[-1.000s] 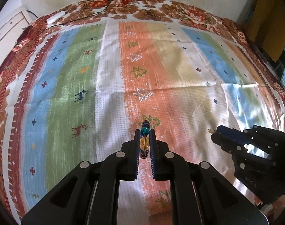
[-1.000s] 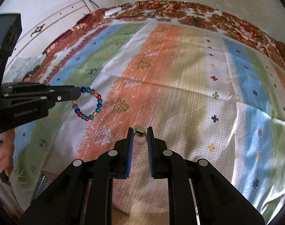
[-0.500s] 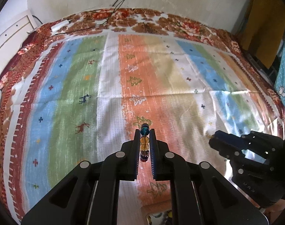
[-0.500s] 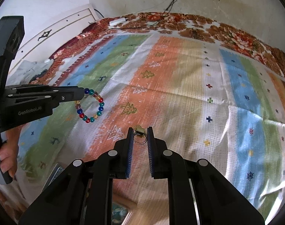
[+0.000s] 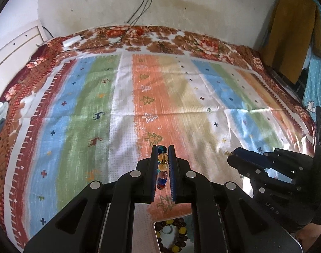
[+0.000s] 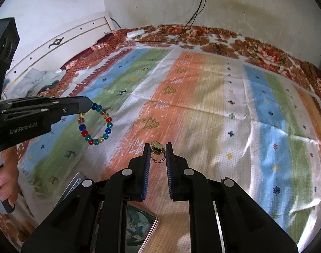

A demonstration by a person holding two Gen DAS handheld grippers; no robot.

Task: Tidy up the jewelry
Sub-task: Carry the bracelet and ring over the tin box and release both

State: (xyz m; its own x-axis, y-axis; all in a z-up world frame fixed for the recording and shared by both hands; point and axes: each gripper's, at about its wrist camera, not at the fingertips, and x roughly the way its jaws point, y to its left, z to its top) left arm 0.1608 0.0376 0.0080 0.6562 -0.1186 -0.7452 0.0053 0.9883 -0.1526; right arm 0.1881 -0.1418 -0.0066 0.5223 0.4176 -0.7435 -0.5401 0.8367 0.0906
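Both hand-held grippers are pulling up and back from the bed, bringing the wall sockets and a tray of jewelry into view below.

The left hand-held gripper (image 5: 162, 164) is squeezing together on a bracelet of colored beads (image 5: 162, 168), which is showing edge-on between its fingers; from the right wrist view the same bracelet (image 6: 95, 124) is hanging as a full ring from the fingertips, off the striped bedspread (image 6: 202, 97). The right hand-held gripper (image 6: 157, 151) is pinching a small gold clasp with a thin ring (image 6: 157, 150) between its narrowly parted fingers, also above the cloth. At the bottom of the left wrist view a tray (image 5: 155, 229) is holding dark and yellow beads (image 5: 179, 232), directly beneath the gripper. A person's hand (image 6: 4, 181) is gripping the left handle.
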